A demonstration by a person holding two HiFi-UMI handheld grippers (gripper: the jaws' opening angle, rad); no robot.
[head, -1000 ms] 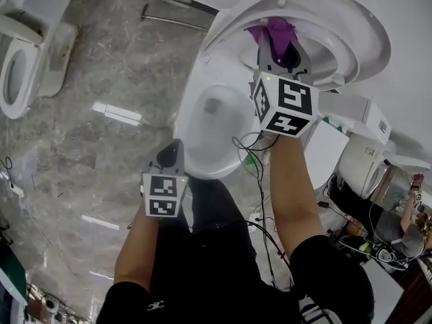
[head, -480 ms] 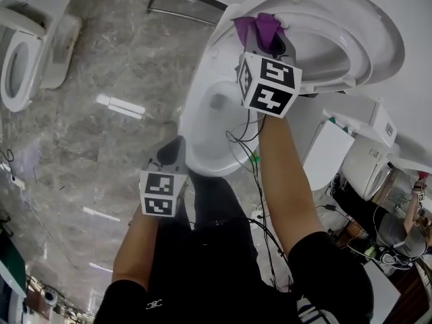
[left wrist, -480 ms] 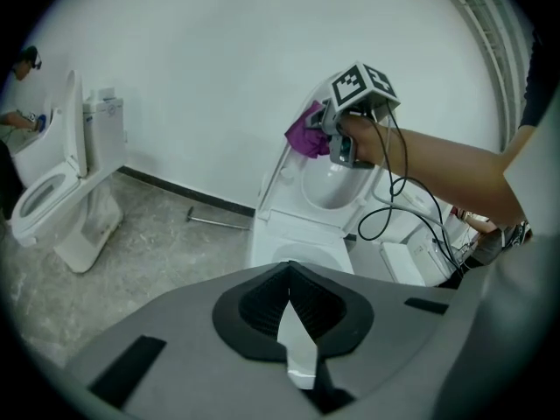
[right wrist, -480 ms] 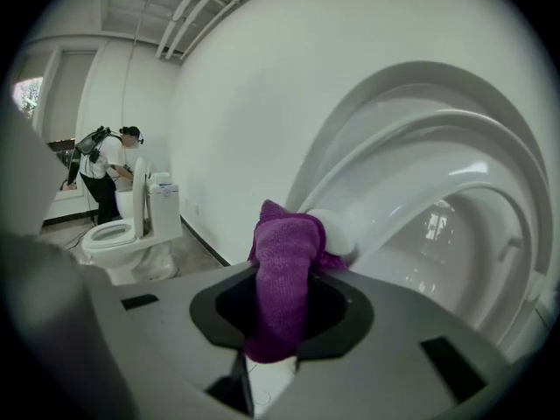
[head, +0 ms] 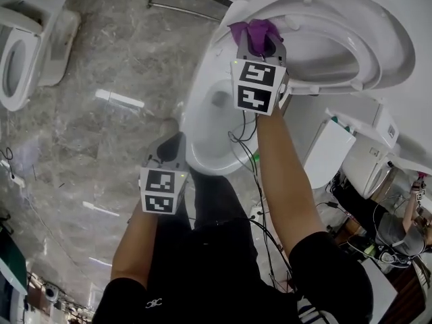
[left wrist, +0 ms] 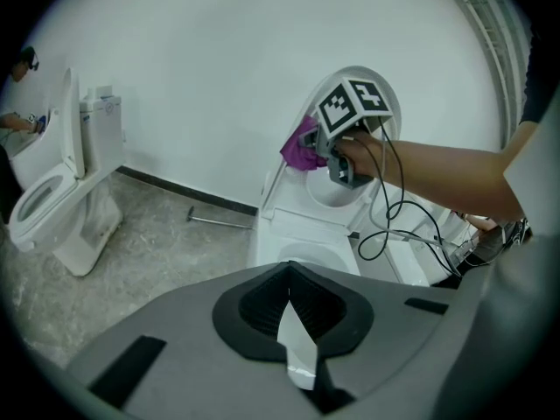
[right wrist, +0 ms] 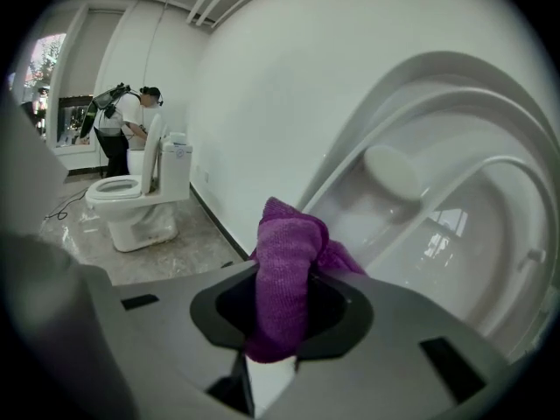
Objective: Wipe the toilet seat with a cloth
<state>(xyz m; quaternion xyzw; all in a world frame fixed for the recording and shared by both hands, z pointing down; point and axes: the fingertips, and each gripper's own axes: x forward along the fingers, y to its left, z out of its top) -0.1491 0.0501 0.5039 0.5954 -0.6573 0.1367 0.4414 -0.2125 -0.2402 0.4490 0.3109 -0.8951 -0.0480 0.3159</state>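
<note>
Overhead, the right gripper (head: pixel 260 44) is gripping a purple cloth (head: pixel 255 28) at the left edge of the raised toilet seat (head: pixel 351 66), above the bowl (head: pixel 214 123). The left gripper (head: pixel 170 155) is hovering lower, near the bowl's front. In the left gripper view, its jaws are sitting together, empty. In the right gripper view, the cloth is bulging between the jaws, close beside the seat's underside.

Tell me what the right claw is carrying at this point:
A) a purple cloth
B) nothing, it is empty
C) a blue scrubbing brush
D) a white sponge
A: the right gripper view shows the right claw clamped on a bunched purple fabric cloth, which sticks out past the tips in front of the raised white toilet seat.
</note>
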